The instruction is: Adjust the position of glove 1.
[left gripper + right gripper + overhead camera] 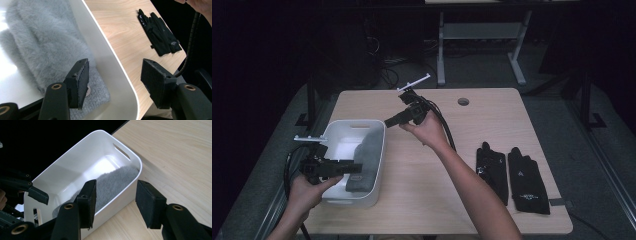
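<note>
Bin [379,150] on desk [427,200], near left; mitten [364,155] in it. Gloves [512,175] side by side, near right.

Dim high view with black surroundings; light glares off the white bin [75,167] floor; close tool jaws look soft.

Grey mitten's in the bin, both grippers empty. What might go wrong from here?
The left gripper hangs over the white bin; a low pass might knock its rim and shift it. The black gloves lie side by side near the table's edge, so a grab may catch both or push one off.
</note>
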`<state>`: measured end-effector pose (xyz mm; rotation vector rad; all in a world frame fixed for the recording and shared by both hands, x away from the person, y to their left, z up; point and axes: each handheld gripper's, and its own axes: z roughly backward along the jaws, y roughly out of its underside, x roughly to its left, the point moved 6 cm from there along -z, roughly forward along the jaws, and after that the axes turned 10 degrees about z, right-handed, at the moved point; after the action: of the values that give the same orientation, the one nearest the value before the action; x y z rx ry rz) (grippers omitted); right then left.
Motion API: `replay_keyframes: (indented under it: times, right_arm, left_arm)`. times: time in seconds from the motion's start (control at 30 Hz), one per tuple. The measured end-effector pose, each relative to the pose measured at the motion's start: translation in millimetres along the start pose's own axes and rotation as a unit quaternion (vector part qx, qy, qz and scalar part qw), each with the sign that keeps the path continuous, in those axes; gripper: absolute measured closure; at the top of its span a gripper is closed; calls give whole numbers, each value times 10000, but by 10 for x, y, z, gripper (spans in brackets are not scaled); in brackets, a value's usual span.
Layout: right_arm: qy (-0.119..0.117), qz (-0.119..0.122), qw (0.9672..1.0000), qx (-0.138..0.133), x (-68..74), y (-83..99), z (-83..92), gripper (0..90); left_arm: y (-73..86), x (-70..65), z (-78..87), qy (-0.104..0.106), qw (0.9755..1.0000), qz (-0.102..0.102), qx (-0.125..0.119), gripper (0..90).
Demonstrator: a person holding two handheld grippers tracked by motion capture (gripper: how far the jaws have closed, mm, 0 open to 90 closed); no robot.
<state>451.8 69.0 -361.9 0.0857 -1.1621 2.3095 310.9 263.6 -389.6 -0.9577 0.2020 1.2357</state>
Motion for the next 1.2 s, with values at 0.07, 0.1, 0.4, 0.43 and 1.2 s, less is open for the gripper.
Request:
replay_keyframes:
  times: [0.07,0.1,0.4,0.43,1.2]
  right_arm:
    - [-17,-9,10000,-10,-8,9,18,500]
    - [-32,-49,10000,-41,-22,26,47,495]
    - [-75,-109,9998,-139,-72,88,153,486]
    - [-94,-108,9998,-146,-79,98,177,484]
    - [-28,-238,9991,-336,-173,256,540,467]
  left_arm:
    - [-3,-12,-3,8,10000,19,-10,392]
    - [-12,-33,-9,40,10000,12,-18,392]
    - [-40,-118,-53,105,9999,-48,-9,390]
    - [-55,-148,-61,123,9999,-67,-17,390]
    - [-102,-382,-170,284,9990,-328,79,380]
